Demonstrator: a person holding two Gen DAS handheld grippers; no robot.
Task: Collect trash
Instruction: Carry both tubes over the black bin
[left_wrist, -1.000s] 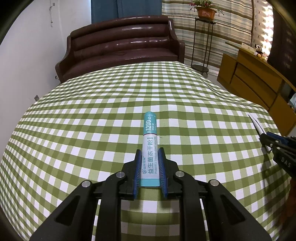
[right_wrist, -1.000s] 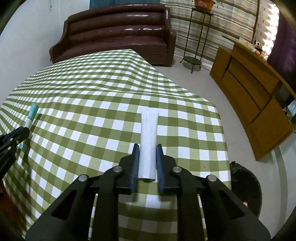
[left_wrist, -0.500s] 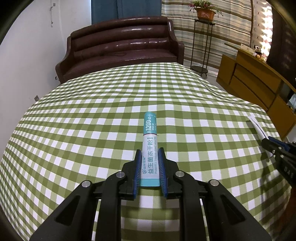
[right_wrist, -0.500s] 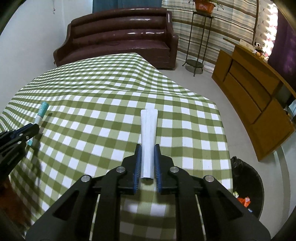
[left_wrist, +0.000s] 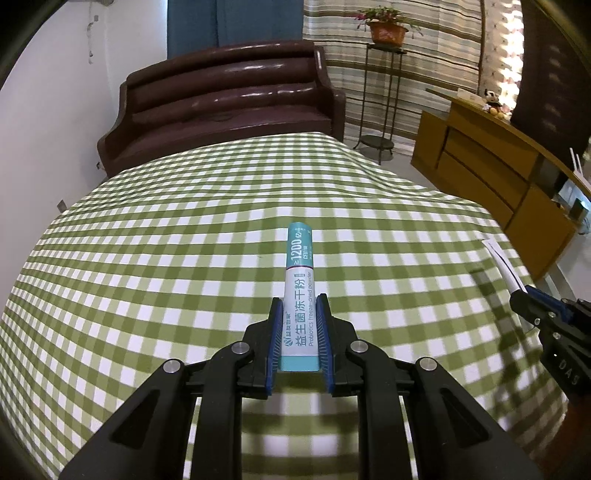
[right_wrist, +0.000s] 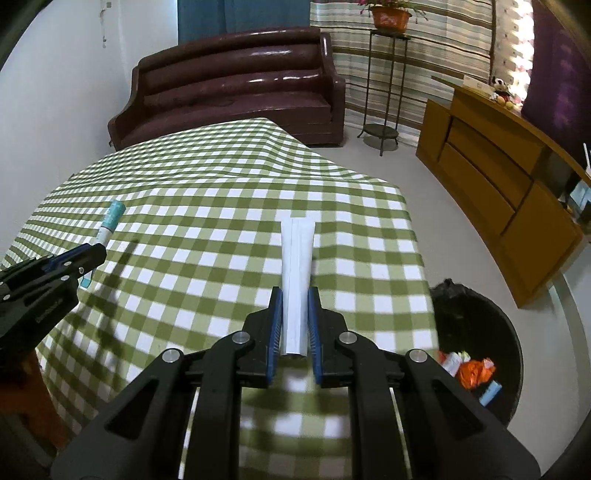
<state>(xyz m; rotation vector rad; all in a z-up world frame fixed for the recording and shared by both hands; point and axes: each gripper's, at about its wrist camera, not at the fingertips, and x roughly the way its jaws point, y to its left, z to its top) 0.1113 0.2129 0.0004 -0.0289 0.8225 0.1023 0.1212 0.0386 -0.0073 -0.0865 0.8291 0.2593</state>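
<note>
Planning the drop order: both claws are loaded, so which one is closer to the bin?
Right. The right claw with the white packet is at the table edge beside the black bin; the left claw is further in.

Bench cloth (left_wrist: 184, 258): green-and-white check. Sachet (left_wrist: 298, 295): teal and white, in black tongs (left_wrist: 298, 332) with blue pads; second sachet (right_wrist: 295, 280): plain white. Sofa (left_wrist: 221, 107): dark brown; bin (right_wrist: 480, 325): black.

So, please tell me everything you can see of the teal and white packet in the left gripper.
The teal and white packet is a narrow stick sachet that looks like glossy foil or plastic. Its far end is teal with white numbers; the rest is white with teal Chinese characters and the words "Probiotics freeze-dried powder", ending in a teal strip. The left gripper is shut on its near half, holding it above the green checked tablecloth, pointing away from the camera.
</note>
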